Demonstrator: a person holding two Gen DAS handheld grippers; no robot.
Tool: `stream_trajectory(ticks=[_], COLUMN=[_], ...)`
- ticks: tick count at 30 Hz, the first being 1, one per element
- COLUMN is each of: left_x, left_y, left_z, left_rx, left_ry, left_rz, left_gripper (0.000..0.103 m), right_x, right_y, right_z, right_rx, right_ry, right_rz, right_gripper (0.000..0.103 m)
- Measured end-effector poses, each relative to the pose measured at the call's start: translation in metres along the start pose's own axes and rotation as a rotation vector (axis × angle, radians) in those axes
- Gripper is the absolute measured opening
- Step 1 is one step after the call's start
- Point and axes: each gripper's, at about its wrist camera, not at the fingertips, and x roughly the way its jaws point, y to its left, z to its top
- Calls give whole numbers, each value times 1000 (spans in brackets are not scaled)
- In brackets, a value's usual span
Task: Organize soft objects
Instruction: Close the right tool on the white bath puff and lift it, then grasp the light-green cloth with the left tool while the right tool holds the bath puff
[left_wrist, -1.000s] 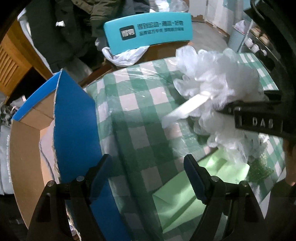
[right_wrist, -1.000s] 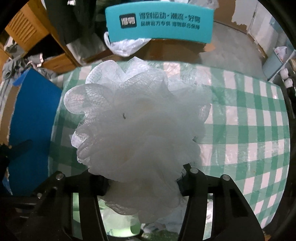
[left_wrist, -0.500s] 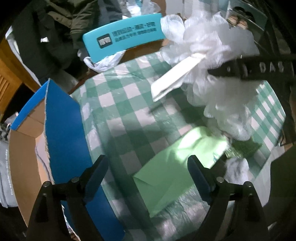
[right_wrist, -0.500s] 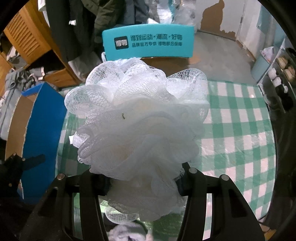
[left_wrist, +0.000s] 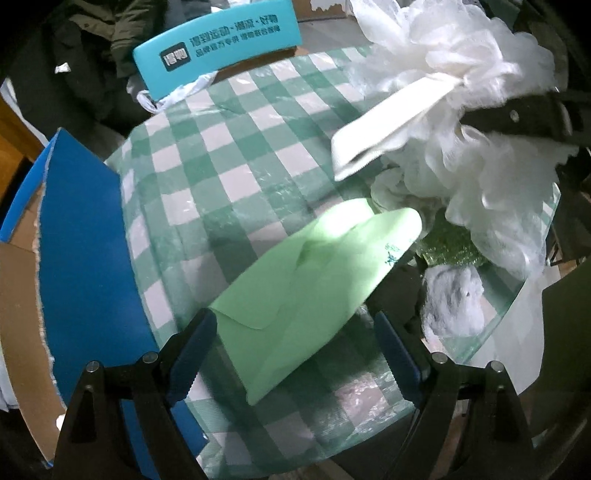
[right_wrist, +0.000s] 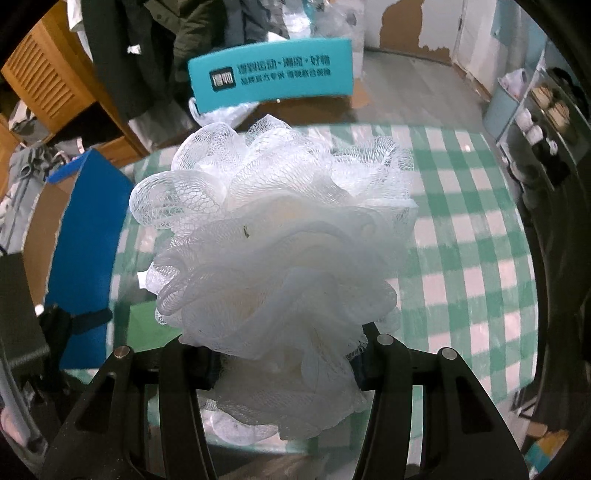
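My right gripper (right_wrist: 284, 365) is shut on a white mesh bath puff (right_wrist: 280, 251) and holds it above the checked table (right_wrist: 461, 236). In the left wrist view the same puff (left_wrist: 480, 110) hangs at the upper right, its white ribbon loop (left_wrist: 388, 122) dangling toward the table. My left gripper (left_wrist: 295, 350) points down and stands open. The near end of a folded light green cloth (left_wrist: 317, 280) lies between its fingers, untouched by the pads. A green glittery scrubber (left_wrist: 450, 247) and a grey-white fluffy ball (left_wrist: 454, 302) lie beside the cloth.
An open cardboard box with blue flaps (left_wrist: 85, 240) stands against the table's left side. A teal chair back (left_wrist: 218, 48) with a white plastic bag (left_wrist: 173, 92) is behind the table. The round glass table edge (left_wrist: 517, 295) runs close to the fluffy ball.
My left gripper has moved over the green cloth, which now lies between its fingers. The right gripper has risen with the puff, away from the table.
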Motion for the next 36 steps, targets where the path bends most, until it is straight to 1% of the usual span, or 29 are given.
stream_trajectory(ticks=[4,6,9,12,14,15,16,17,18,20,22,23,26,29,32,36], left_x=[11,13,15,19,23,25,27,30,32,38,39,36,25,12,1,-13], left_y=[-9,-14,-15,-11,-5,-3,0,2,4,10,14,16,19,25,30,36], left_z=[2,4,8,10,13,13,13,13,13,14,15,15,17,19,21,20], left_rx=[20,32,36,29,10,4,-5,-15,-24,-55,-78,-84,-92,-121,-144,-182], left_ry=[24,21,6,8,15,18,23,29,36,61,61,48,3,-34,-71,-114], left_rz=[14,30,32,39,40,37,35,30,24,-10,-27,-22,-15,-16,-1,-8], left_gripper=[88,88,88,86,79,77,72,58,50,18,7,4,3,3,3,2], right_x=[9,12,14,14,14,15,15,15,15,16,15,14,9,3,-3,-9], right_y=[-9,-11,-16,-18,-19,-19,-20,-19,-19,-17,-17,-17,-17,-15,-13,-9], right_z=[-10,-12,-13,-14,-14,-15,-14,-14,-13,-12,-11,-10,-7,-3,1,5], right_rx=[18,23,36,42,44,45,46,46,45,44,46,49,62,66,64,58], right_ry=[28,33,31,31,31,30,30,30,29,26,16,8,-21,-44,-61,-77], right_rz=[3,1,13,22,26,26,27,28,28,27,28,29,34,34,34,37], right_gripper=[50,50,51,51,51,51,51,51,51,51,51,51,50,50,50,50])
